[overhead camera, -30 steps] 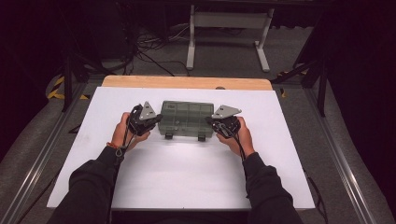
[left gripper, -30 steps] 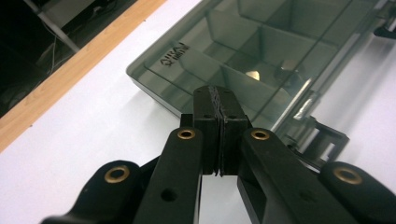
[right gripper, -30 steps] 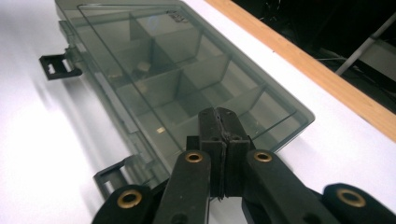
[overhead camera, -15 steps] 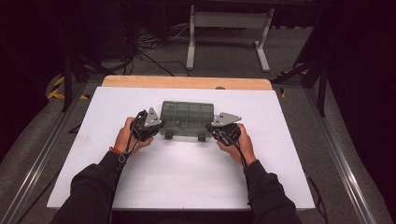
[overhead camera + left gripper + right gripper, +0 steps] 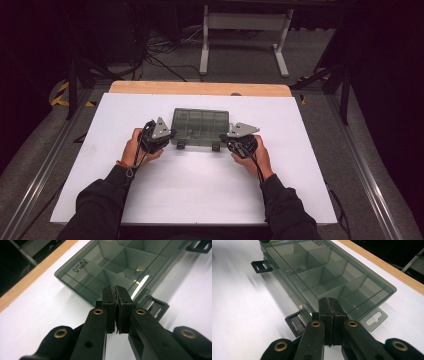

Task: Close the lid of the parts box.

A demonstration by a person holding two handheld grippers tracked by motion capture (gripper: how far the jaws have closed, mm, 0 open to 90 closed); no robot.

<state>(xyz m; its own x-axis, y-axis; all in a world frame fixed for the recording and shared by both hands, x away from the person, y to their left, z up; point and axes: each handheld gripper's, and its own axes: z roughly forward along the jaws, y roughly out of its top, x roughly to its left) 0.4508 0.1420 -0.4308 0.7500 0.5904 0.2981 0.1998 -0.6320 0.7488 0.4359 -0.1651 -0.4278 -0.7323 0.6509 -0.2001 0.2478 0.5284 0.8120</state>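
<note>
A smoky see-through compartment box (image 5: 200,125) lies closed on the white table top (image 5: 200,190). My left gripper (image 5: 171,135) is shut at the box's front left corner, and its tips (image 5: 116,291) reach over the lid's edge (image 5: 82,272) beside a black latch (image 5: 157,308). At the front right corner my right gripper (image 5: 228,140) is shut too, with its tips (image 5: 329,301) against the box's edge (image 5: 324,272) next to another black latch (image 5: 295,323). Neither pair of jaws holds anything.
A wooden strip (image 5: 200,88) runs along the table's far edge. Behind it stand a white metal frame (image 5: 240,35) and cables on the floor. The box's hang tab (image 5: 374,318) sticks out to the right. Bare white surface lies around the box.
Both grippers have shifted slightly toward the person, along the box's front corners. The box has stayed where it was.
</note>
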